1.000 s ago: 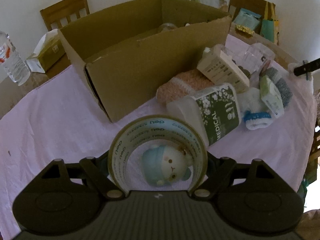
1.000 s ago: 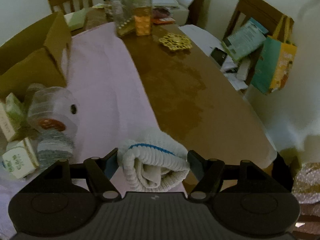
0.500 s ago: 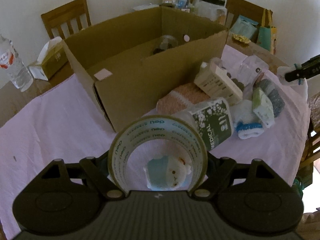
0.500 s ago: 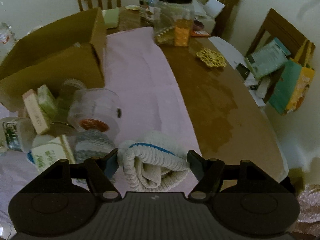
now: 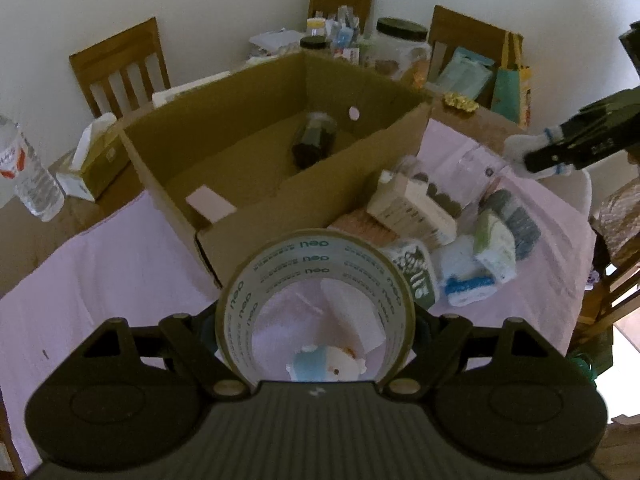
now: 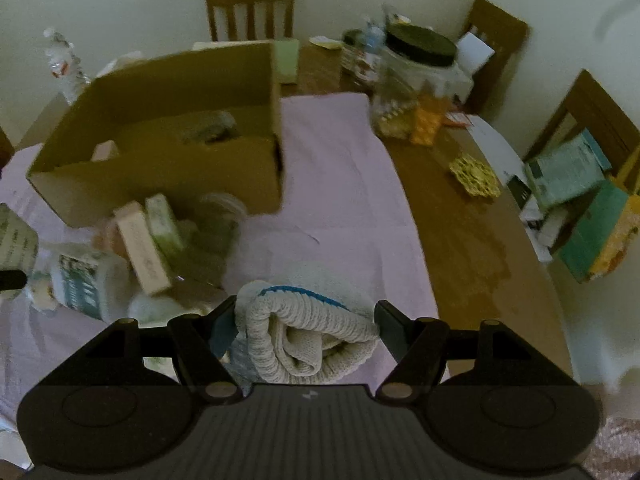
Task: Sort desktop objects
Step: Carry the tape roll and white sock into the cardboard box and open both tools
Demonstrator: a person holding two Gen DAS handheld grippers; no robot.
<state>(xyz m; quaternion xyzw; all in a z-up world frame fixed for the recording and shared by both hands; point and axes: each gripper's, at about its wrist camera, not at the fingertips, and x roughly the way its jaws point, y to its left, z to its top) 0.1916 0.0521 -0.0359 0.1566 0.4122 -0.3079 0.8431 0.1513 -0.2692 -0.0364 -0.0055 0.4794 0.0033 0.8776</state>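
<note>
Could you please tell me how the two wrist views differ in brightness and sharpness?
Left wrist view: brighter, tape roll and cardboard box fairly sharp, edges bent by fisheye. Right wrist view: dimmer, motion-blurred over the box pile, rolled cloth crisp.

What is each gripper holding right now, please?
Left gripper: closed on the roll of packing tape.
Right gripper: closed on the rolled white knitted cloth.

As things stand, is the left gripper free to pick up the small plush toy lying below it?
Probably not: the left gripper is shut on a tape roll, so the plush toy, visible through the roll's hole, is blocked.
</note>
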